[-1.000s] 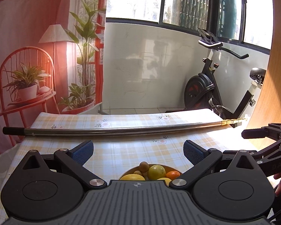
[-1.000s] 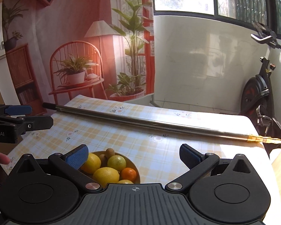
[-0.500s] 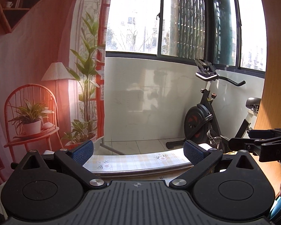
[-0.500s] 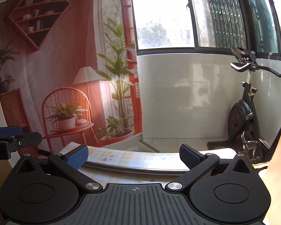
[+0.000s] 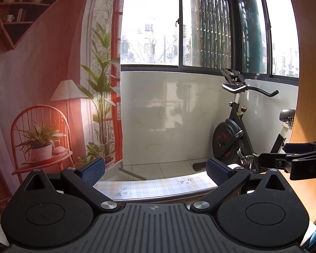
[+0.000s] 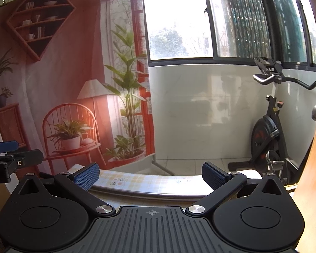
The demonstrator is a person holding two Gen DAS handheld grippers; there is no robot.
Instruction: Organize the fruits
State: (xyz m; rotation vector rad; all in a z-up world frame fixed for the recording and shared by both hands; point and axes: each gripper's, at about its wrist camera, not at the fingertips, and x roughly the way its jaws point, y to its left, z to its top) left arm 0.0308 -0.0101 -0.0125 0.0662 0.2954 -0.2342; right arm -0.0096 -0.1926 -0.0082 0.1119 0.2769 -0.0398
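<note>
While both cameras are facing the window wall, left gripper (image 5: 155,169) gaping wide and holding nothing, right gripper (image 6: 150,174) likewise spread wide, only the table's (image 5: 158,186) far edge showing, one rod (image 6: 158,193) lying lengthwise along it, fruits out of view, one exercise bike (image 5: 236,139) standing beyond.

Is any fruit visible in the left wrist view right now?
No. Between the open left claw fingers only the far strip of the checked tablecloth, the tiled floor and an exercise bike show; no fruit or bowl appears.
</note>
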